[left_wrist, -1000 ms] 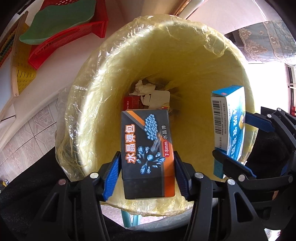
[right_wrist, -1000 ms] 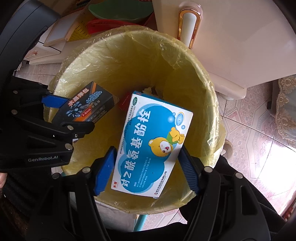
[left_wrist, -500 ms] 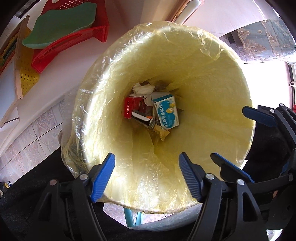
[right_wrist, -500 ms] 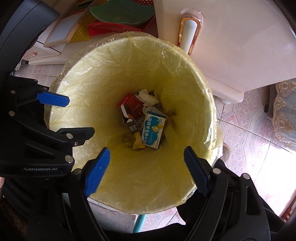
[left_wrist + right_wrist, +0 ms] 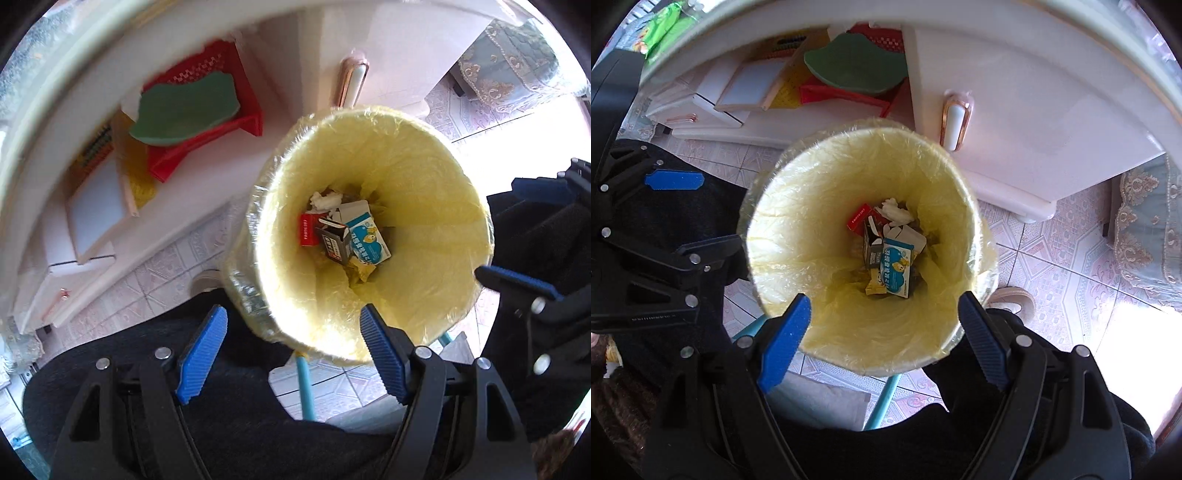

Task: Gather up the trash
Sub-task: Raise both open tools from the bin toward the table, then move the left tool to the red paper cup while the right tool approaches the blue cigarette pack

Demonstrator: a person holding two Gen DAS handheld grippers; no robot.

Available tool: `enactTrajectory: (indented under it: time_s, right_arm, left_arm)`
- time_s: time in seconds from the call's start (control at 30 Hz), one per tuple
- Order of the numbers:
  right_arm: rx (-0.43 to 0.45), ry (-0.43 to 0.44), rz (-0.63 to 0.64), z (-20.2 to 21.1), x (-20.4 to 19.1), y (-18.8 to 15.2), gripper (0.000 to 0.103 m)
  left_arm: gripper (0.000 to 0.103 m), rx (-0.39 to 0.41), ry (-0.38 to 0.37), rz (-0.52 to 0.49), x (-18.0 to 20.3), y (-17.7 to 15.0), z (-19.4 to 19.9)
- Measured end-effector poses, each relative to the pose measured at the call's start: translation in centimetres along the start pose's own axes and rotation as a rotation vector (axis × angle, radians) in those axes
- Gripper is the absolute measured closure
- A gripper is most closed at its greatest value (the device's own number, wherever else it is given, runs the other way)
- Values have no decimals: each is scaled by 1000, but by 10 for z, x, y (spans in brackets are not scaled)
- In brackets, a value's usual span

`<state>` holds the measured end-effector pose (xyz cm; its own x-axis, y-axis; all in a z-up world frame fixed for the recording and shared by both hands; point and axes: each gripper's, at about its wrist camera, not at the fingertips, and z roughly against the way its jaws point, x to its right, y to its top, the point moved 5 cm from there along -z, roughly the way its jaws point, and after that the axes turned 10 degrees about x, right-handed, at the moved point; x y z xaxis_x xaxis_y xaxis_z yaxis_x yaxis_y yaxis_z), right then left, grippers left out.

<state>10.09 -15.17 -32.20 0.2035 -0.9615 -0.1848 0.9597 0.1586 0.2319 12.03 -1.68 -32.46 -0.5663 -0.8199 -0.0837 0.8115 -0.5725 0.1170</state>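
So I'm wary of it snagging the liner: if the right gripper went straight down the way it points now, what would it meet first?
Probably the bin's near inner wall: the open, empty right gripper points down at the yellow liner just inside the near rim, well short of the blue medicine box at the bottom. Depth is hard to judge.

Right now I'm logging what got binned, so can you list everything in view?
bin: one, yellow liner, on tiled floor, below both grippers
blue box: one, blue and white, bin bottom
black box: one, black, bin bottom, beside blue box
red box: one, red, bin bottom
tissue: one, white, crumpled, bin bottom
red basket: one, on white shelf beyond bin
green plate: one, in red basket
left hand-held gripper: one, black with blue pads, open, empty
right hand-held gripper: one, same, open, empty
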Motion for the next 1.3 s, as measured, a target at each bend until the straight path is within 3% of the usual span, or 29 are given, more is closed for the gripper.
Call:
enactTrajectory:
  time_s: [0.07,0.13,0.2,0.33,0.47,0.63,0.8,1.07,1.2,1.3]
  right_arm:
    - [55,-15,14,38,4,16,22]
    - [110,-32,19,78,8,42,13]
    - [191,-42,7,118,14,76,10]
    - [286,-26,-35,179,24,149,6]
    - [298,-6,-55,210,26,216,6]
    - [326,-7,-93,232,31,283,6]
    - [315,-19,-112,219,33,328,6]
    - [227,-12,-139,165,32,357,6]
    - [201,-27,-135,141,33,367,6]
    - [175,-17,-134,122,32,370,6]
  left_arm:
    - [30,58,42,-16,-17,4,41]
    - [29,147,138,-33,-44,18,89]
    - [17,237,247,-47,-74,41,139]
    - [7,383,403,-96,-113,89,223]
    - [7,355,440,-199,-134,127,258]
    - [7,294,402,-211,-161,158,268]
    - [7,316,464,-212,-187,184,256]
    - [7,256,427,-214,-207,203,194]
    - [7,183,315,-96,-222,218,166]
    - [7,166,282,-41,-230,226,154]
